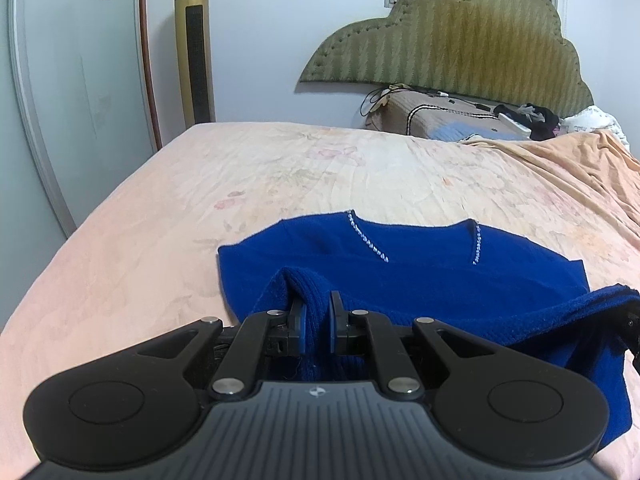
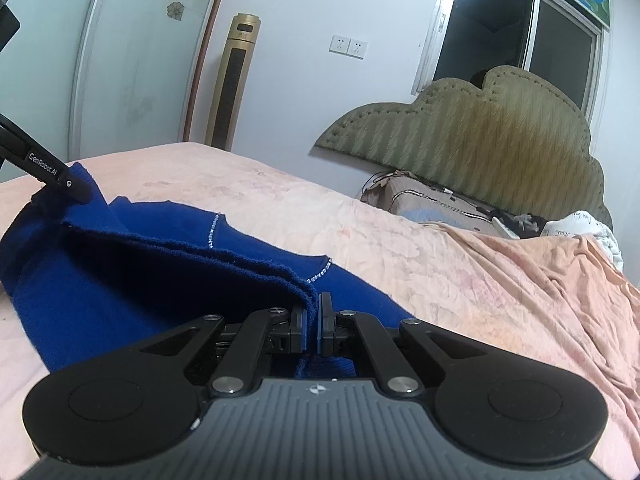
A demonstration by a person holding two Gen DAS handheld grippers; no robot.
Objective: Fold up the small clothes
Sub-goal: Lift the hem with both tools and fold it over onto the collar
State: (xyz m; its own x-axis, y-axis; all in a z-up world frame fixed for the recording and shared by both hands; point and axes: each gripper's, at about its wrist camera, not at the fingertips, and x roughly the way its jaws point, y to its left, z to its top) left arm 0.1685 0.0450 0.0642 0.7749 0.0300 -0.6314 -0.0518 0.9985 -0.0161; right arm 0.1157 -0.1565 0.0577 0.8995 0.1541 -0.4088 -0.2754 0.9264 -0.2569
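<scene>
A blue knit garment [image 1: 420,276] with two lines of small rhinestones lies on the bed; it also shows in the right wrist view [image 2: 120,280]. My left gripper [image 1: 316,308] is shut on its near left hem, lifted off the bed. My right gripper [image 2: 314,308] is shut on the near right hem edge, also lifted. The hem hangs stretched between the two grippers. The left gripper's black finger [image 2: 60,180] shows at the far left of the right wrist view, gripping the cloth. The right gripper's edge [image 1: 632,320] shows at the right rim of the left wrist view.
The bed is covered by a peach floral sheet [image 1: 280,176]. A rumpled orange blanket [image 2: 540,280] lies on the right. Pillows and dark clutter [image 1: 520,120] sit by the olive headboard [image 1: 460,40]. A gold tower fan [image 1: 194,44] and a wardrobe [image 1: 80,60] stand to the left.
</scene>
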